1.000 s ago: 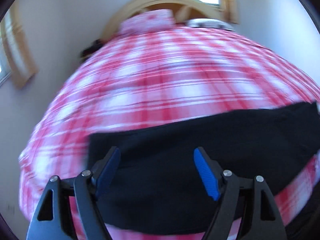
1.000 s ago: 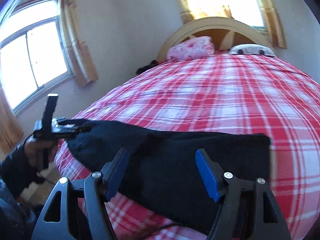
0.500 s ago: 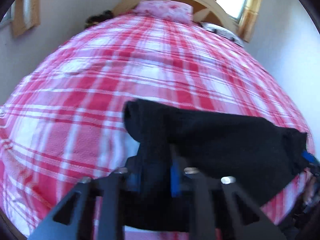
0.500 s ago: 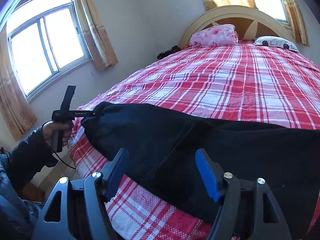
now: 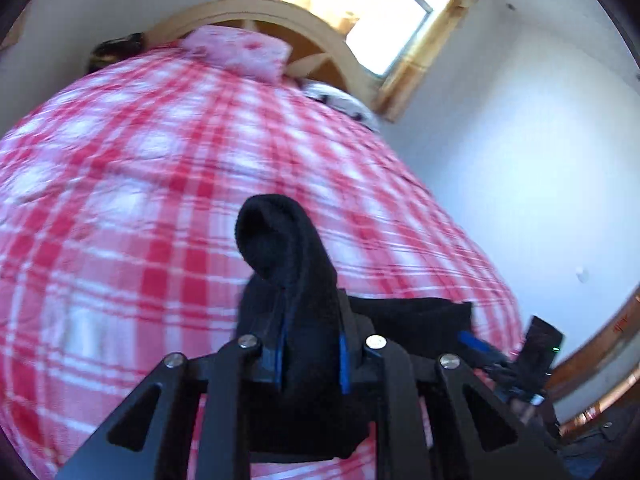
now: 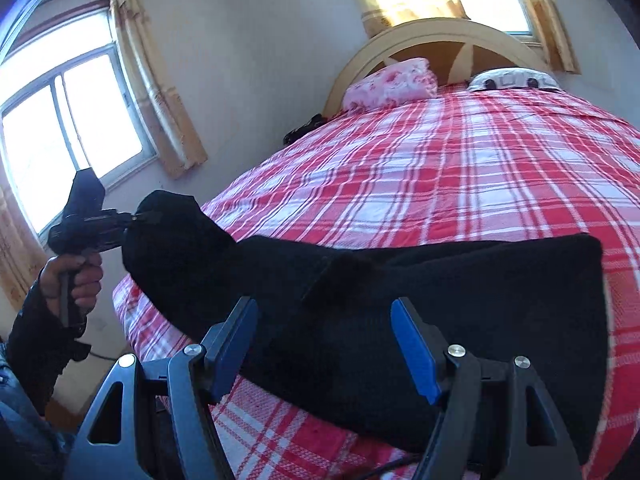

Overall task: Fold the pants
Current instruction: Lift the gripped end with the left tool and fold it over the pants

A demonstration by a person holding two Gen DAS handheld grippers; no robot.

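Black pants [image 6: 460, 300] lie across the near end of a bed with a red and white plaid cover [image 6: 460, 168]. My left gripper [image 5: 310, 356] is shut on the left end of the pants [image 5: 288, 264] and holds that end raised off the bed; it also shows in the right wrist view [image 6: 132, 220]. My right gripper [image 6: 324, 344] is open, its blue pads on either side of the pants' middle, close above the cloth. The right gripper shows at the far right of the left wrist view [image 5: 480, 348].
A pink pillow [image 6: 390, 84] and a white patterned pillow [image 6: 512, 80] lie by the arched wooden headboard [image 6: 440, 32]. A window with curtains [image 6: 72, 136] is on the left wall. The bed's left edge [image 6: 120, 308] drops to the floor.
My left gripper closed on the pants' left end and lifted it off the bed, turning to the right. My right gripper stayed open over the pants.
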